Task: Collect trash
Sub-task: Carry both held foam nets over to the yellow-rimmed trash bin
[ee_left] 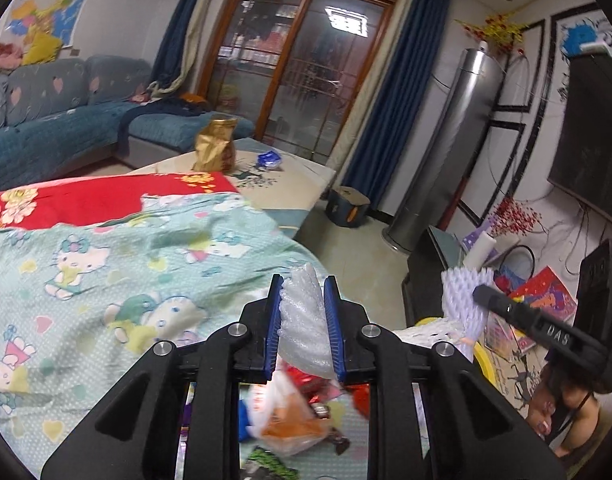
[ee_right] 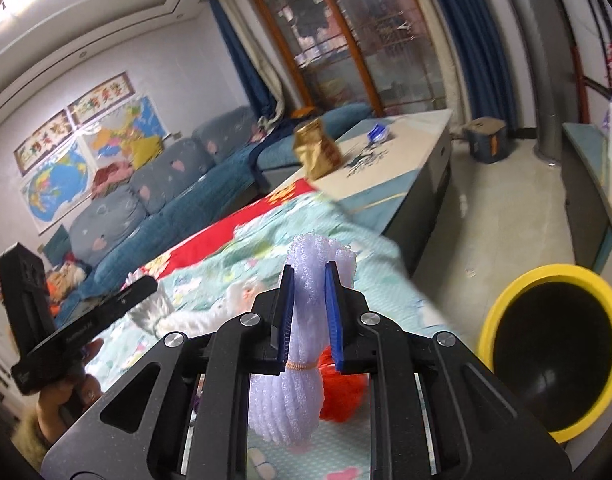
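In the left wrist view, a blue sofa (ee_left: 57, 128) runs along the far wall. Nearer lies a cartoon-print sheet (ee_left: 105, 272) with a red cloth (ee_left: 85, 200) at its far edge, both spread over a low table (ee_left: 289, 196). On the bare far end of that table a gold bag (ee_left: 215, 146) stands upright, and a small blue wrapper (ee_left: 269, 159) lies near it towards the far right corner. The left gripper (ee_left: 303, 320) is clamped on a crumpled piece of clear bubble wrap (ee_left: 303, 328), its blue pads pressing both sides and the wrap held above the sheet. Below it, blurred, lie mixed wrappers (ee_left: 289, 420) in orange, red and white. To the right, the right gripper (ee_left: 476, 294) is seen from the side, with a white foam net sleeve (ee_left: 462, 300) at its tip.

In the right wrist view, the person's hand (ee_right: 65, 384) holds the left gripper's handle at the left edge. At centre, the right gripper (ee_right: 310, 312) is closed tight on the white foam net sleeve (ee_right: 306, 280), which is bound by an orange rubber band (ee_right: 301, 366) and sticks out past the fingertips and hangs below the pads. A red mesh piece (ee_right: 342, 392) lies just beside it on the sheet. Off the table's right edge, on the floor, stands a bin (ee_right: 502, 312) with a yellow rim and a dark inside.
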Available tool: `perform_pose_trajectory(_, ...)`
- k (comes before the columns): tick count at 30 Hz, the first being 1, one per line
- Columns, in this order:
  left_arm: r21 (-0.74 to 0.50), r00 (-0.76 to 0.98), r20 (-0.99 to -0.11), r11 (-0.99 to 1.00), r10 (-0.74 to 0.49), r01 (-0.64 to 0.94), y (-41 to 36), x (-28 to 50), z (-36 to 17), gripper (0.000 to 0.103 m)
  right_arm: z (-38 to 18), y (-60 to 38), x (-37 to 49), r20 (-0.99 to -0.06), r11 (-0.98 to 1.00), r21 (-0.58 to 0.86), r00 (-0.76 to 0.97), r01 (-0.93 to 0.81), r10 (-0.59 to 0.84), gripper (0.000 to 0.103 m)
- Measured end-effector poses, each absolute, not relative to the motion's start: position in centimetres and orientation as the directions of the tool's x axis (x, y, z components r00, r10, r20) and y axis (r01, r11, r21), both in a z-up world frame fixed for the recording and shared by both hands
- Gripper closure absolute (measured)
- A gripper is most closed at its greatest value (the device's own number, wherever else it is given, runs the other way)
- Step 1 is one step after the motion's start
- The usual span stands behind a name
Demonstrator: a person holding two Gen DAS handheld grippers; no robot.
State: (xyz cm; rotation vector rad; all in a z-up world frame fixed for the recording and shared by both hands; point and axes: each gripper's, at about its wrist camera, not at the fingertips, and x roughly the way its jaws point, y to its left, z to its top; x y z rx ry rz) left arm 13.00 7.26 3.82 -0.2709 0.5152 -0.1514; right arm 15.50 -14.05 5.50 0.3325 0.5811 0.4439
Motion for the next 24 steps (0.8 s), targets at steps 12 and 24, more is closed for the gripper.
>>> perform_pose_trajectory(12,-0.253,0.832,-0.479,0.952,-0.280,0.175,0.7,14.2,3.4,0.084,4.9,-20.6,15.3,-0.439,0.902,0.400,0.831,-0.161,0.343,0.092)
perform_pose_trajectory(24,-0.194,0.797,-0.516,0.949,-0.313,0.246,-4.2,15.5,2.4,0.084,3.2,-25.6,15.1,-0.452,0.919,0.392,0.863,-0.035,0.226,0.092)
